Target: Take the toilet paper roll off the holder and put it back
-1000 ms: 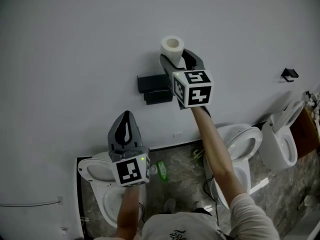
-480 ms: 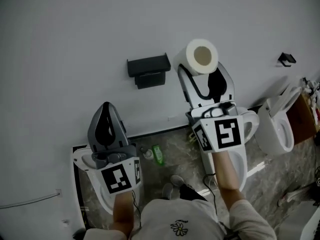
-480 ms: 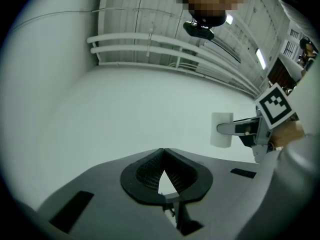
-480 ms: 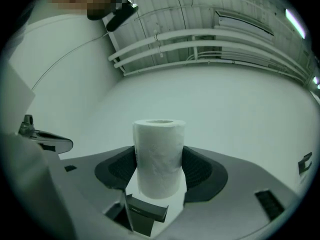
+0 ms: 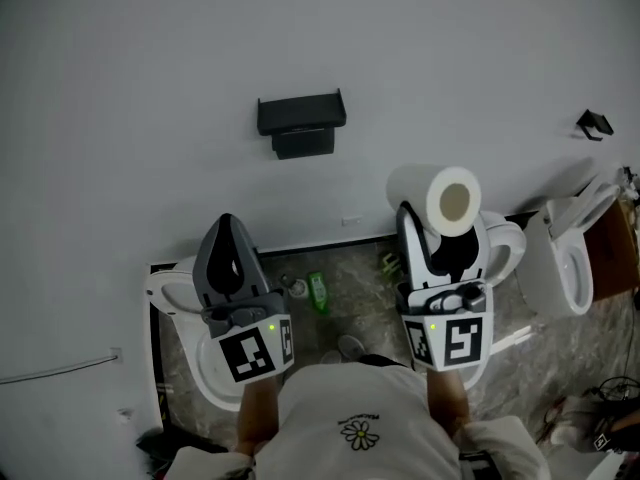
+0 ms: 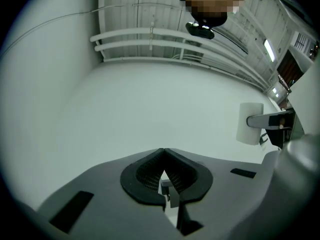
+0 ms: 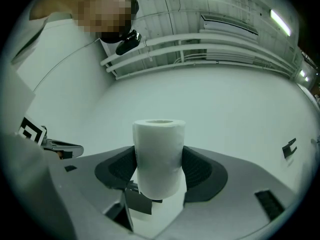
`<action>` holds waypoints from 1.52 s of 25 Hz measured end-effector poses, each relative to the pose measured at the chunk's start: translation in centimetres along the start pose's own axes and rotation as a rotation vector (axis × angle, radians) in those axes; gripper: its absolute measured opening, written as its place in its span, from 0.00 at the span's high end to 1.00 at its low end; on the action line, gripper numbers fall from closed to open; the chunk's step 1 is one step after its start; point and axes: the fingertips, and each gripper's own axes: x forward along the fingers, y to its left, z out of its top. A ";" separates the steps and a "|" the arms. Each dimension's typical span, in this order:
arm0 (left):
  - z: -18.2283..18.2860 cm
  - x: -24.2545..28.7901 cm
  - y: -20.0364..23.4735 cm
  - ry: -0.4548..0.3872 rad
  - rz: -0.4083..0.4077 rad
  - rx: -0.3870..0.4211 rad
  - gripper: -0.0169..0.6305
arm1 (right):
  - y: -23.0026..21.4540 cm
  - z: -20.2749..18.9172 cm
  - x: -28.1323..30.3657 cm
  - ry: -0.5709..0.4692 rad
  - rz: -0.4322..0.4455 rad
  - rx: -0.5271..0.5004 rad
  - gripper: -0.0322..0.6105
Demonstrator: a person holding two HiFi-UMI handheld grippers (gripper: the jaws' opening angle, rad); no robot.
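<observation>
A white toilet paper roll (image 5: 440,200) with a cardboard core sits between the jaws of my right gripper (image 5: 440,220), which is shut on it low and right of the holder. In the right gripper view the roll (image 7: 159,154) stands upright, pinched on both sides by the dark pads (image 7: 200,169) of my right gripper (image 7: 159,160). The black holder (image 5: 300,123) on the white wall is bare. My left gripper (image 5: 228,224) hovers at lower left, shut and holding nothing. In the left gripper view the tips of my left gripper (image 6: 163,152) meet, and the roll (image 6: 249,123) shows at the right.
Below are three white toilets: one under the left gripper (image 5: 170,293), one behind the right gripper (image 5: 505,243) and one at far right (image 5: 565,268). A green bottle (image 5: 319,293) stands on the dark stone floor. A small black hook (image 5: 595,123) is on the wall at right.
My right gripper has carried the roll away from the holder, down and to the right, closer to the person. The holder is now bare. The left gripper has hardly moved.
</observation>
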 end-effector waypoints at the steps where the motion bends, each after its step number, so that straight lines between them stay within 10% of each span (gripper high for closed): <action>1: -0.2 0.0 -0.1 0.002 0.002 0.004 0.95 | -0.1 -0.2 -0.3 0.003 0.001 -0.011 0.51; 22: 0.6 1.1 -0.8 -0.014 0.015 0.023 0.95 | -0.8 -2.5 -0.5 0.062 0.027 0.025 0.51; 38: -1.8 0.7 1.5 0.075 0.088 -0.018 0.95 | 3.7 -3.4 19.5 0.177 0.216 0.175 0.51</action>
